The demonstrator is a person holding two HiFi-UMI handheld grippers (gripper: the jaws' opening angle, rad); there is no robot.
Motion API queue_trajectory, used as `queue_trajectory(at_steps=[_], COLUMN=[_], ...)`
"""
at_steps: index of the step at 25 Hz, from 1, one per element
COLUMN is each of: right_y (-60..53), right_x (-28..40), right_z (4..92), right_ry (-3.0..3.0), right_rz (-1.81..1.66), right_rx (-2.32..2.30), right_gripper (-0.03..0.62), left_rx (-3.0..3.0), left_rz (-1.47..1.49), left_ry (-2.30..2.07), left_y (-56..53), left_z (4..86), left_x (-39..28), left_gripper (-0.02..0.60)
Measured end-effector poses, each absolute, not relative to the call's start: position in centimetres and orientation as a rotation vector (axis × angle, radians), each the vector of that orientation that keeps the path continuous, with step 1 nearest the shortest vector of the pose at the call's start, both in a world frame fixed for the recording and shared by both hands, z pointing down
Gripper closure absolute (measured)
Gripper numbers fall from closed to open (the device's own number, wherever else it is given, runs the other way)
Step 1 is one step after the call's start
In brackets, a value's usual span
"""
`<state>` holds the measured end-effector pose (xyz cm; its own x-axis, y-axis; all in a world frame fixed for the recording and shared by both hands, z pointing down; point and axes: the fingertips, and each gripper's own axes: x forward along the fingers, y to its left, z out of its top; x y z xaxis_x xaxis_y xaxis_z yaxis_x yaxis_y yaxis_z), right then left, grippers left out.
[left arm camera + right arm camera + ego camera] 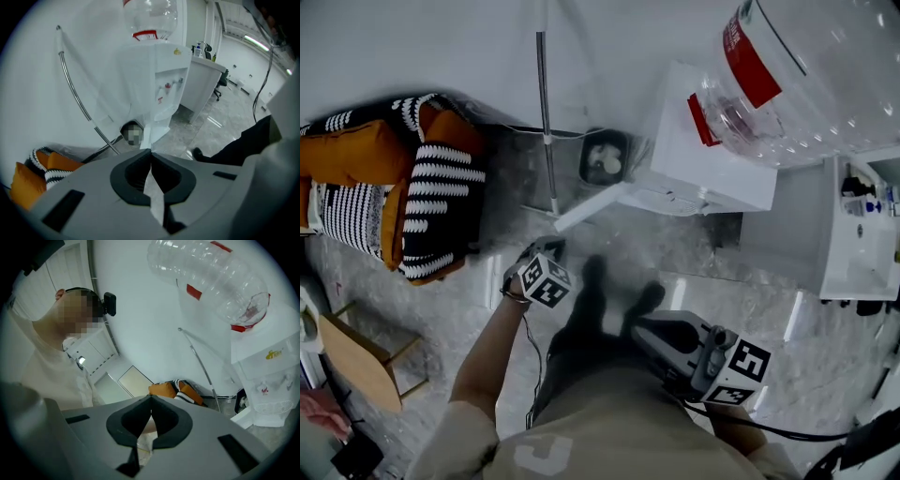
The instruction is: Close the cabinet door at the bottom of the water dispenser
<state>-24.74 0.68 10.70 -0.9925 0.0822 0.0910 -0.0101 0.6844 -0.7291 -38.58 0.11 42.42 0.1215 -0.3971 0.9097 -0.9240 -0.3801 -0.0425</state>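
The white water dispenser point(712, 150) stands at the upper right of the head view with a large clear bottle point(811, 75) on top. Its bottom cabinet door point(591, 207) swings open toward the left, low over the floor. My left gripper point(549, 247) is shut and empty, pointing steeply down a short way in front of the door's free edge. In the left gripper view its joined tips point(151, 151) point toward the open door point(156, 132) beneath the dispenser point(157, 75). My right gripper point(639, 326) is held level near the person's lap, shut and empty point(151, 397).
Orange and black-striped cushions point(403, 187) lie at the left. A metal pole point(545, 122) leans on the wall beside a small dark device point(605, 157). A white desk point(860, 234) stands at the right, a wooden frame point(358, 361) at lower left. The person's shoes point(592, 272) are on the marble floor.
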Motion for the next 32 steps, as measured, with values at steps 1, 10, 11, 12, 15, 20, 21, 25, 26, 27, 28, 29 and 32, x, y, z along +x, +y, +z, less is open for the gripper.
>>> queue_trajectory(at_steps=[1,10,11,12,15,20,21,25,26,27,28,29,32], right_y=[0.4,-1.3,-1.2,-1.1,-1.7,-0.9,-0.5,0.0,0.0,0.1,0.2,0.3,0.8], right_x=[-24.6,-21.7,-21.3,-21.0,-20.2,-20.9,-21.1,-21.1,-21.1,-21.2,-21.2,-21.3,-21.5], right_z=[11.3,17.9,19.0,20.0,22.5,26.1,26.8,28.9,29.1,29.4,29.7,30.0,30.8], right_ry=[-2.766,-2.675,-2.654,-2.637,-2.608,-2.555,-2.544,-2.504,-2.497,-2.491,-2.485,-2.480,-2.466], right_rz=[1.226,1.300,1.293,1.287,1.304,1.283,1.264,1.267,1.269,1.270,1.272,1.275,1.283], right_rx=[-0.047,0.002,0.001,-0.001,0.004,-0.030,-0.041,-0.041,-0.039,-0.039,-0.042,-0.047,-0.067], right_gripper=[0.579,0.579,0.579,0.579,0.579,0.579,0.579,0.579,0.579,0.579,0.579,0.579,0.579], left_rx=[1.839,1.803,1.807,1.802,1.761,1.775,1.775,1.763,1.756,1.746,1.730,1.708,1.625], left_rz=[1.224,1.265,1.279,1.282,1.215,1.135,1.130,1.128,1.134,1.146,1.162,1.177,1.194], left_ry=[-1.240,-1.136,-1.123,-1.114,-1.146,-1.223,-1.214,-1.191,-1.199,-1.207,-1.213,-1.215,-1.200], left_y=[0.3,-0.1,-0.1,-0.2,-0.9,-2.9,-3.1,-3.9,-4.2,-4.4,-4.5,-4.5,-4.2], left_z=[43.5,51.3,52.3,53.2,54.8,57.2,57.9,60.2,60.7,61.4,62.1,63.1,66.1], left_x=[-38.2,-34.0,-33.9,-33.9,-34.2,-35.8,-36.1,-37.1,-37.4,-37.9,-38.4,-38.9,-40.3], left_gripper=[0.589,0.589,0.589,0.589,0.589,0.586,0.545,0.365,0.343,0.331,0.315,0.302,0.274])
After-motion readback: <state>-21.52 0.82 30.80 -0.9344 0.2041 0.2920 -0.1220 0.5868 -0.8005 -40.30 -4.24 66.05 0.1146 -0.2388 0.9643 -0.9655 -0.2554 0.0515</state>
